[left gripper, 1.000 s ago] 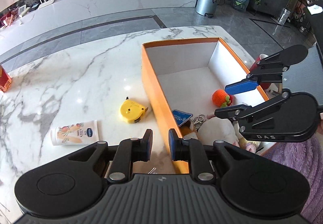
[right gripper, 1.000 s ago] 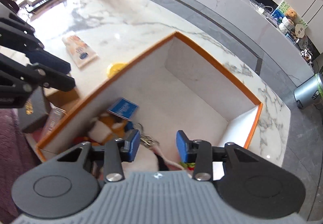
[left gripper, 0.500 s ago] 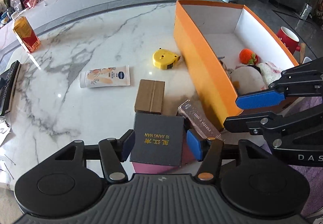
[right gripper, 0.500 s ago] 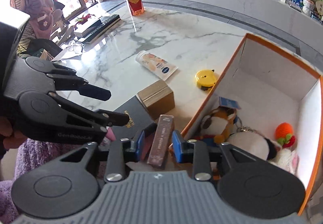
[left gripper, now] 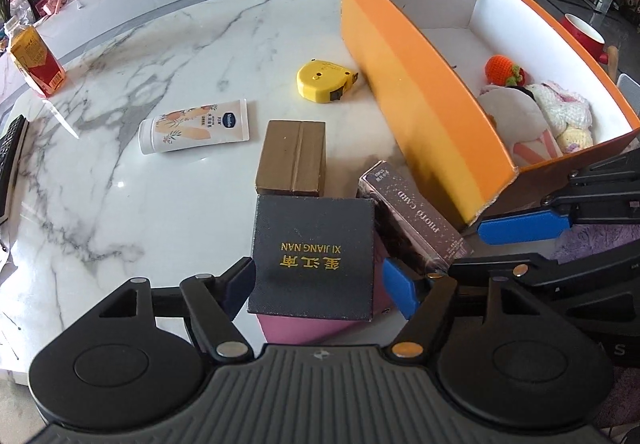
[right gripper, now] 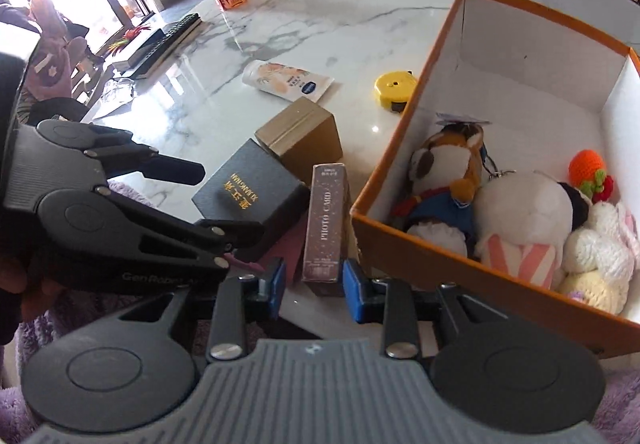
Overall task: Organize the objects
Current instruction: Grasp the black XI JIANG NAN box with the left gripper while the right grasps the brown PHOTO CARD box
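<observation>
My left gripper is open, its fingers on either side of a black box with gold lettering that rests on a pink item at the table's near edge. My right gripper is open around the near end of a brown photo card box, not clamped. A gold-brown box, a yellow tape measure and a cream tube lie on the marble table. The orange box holds plush toys and a knitted orange fruit.
A juice carton stands at the far left of the table. A keyboard lies at the table's left edge. A red mug sits behind the orange box. The right gripper's blue finger reaches in by the box corner.
Both grippers have pulled back from over the orange box toward the near table edge. The left one now straddles the black box, the right one the photo card box.
</observation>
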### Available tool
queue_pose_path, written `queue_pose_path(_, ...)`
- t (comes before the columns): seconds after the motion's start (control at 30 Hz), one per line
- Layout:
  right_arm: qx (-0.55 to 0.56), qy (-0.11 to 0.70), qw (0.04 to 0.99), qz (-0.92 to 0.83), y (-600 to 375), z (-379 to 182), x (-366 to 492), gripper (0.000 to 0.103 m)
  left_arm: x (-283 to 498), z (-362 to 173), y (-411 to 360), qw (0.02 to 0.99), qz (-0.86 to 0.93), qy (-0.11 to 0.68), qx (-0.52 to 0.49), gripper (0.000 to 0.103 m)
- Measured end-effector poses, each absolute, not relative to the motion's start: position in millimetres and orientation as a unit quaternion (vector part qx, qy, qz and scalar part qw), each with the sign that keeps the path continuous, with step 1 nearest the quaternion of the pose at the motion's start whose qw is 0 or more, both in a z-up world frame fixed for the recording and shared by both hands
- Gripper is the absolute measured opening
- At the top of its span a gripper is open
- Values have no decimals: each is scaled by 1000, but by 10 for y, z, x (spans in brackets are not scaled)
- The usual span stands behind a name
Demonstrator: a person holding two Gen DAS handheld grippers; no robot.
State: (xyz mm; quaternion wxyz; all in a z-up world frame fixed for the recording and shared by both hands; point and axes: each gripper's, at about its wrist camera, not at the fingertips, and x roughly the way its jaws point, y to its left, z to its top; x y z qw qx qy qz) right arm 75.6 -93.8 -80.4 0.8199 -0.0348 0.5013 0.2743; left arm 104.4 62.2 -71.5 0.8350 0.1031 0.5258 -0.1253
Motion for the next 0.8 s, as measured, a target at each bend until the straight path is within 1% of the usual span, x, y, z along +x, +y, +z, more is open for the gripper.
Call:
queue_pose_path(0.1,-37,502,821,270,-903,-865,790,34,1103,-755,624,830,-118,536,102,84)
queue_pose_path(0.33,-9,518,814,262,-944,-985,894,28,1208,-844,620,820,-119,551,103,88)
queue_pose_path(0.47,4,518,813,265,-955,-1049,894,28,1258,-899,609,808,-124,567,108,88)
queue_pose_path(0.53,0,518,813,265,-959,-1042,889,26,1256,-907,612,805,-130,570,101,88)
queue_pose_path(0.8,-52,543,797,261,-1053,-982,656,26,1219,-923,573,809,-125,564,109,88)
